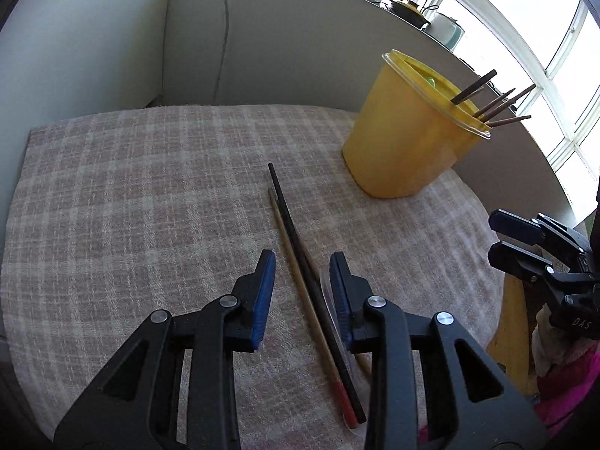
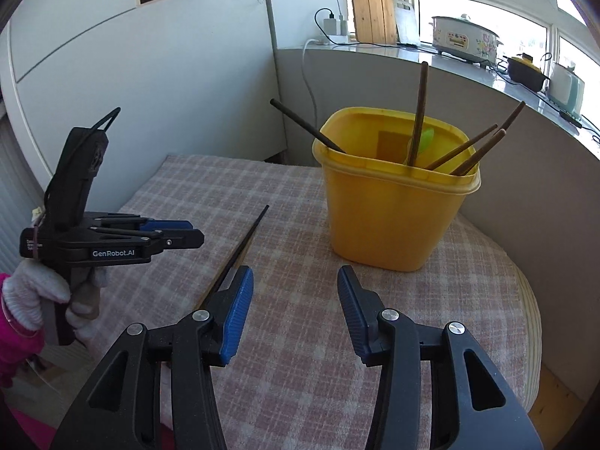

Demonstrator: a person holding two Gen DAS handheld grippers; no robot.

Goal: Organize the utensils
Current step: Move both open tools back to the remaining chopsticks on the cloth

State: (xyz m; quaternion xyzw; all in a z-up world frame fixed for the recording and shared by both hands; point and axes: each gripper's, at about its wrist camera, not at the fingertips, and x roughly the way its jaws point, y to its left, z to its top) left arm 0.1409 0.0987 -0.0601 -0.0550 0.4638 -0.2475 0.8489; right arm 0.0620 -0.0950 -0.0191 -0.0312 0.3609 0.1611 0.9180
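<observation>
A woven checked cloth (image 1: 131, 195) in pink and cream covers the rounded table. Near its far right edge stands a smooth yellow plastic tub (image 2: 390, 206), squarish with rounded corners, holding slim dark chopsticks (image 2: 418, 112) that lean on its rim. Towards the near edge lie a black chopstick (image 1: 296, 240) with a red end and a pale wooden chopstick (image 1: 290, 255). The left gripper (image 1: 302, 262), lettered "GenRobot.AI", hangs spread astride them, not pinching. The right gripper (image 2: 295, 281) is spread, empty.
</observation>
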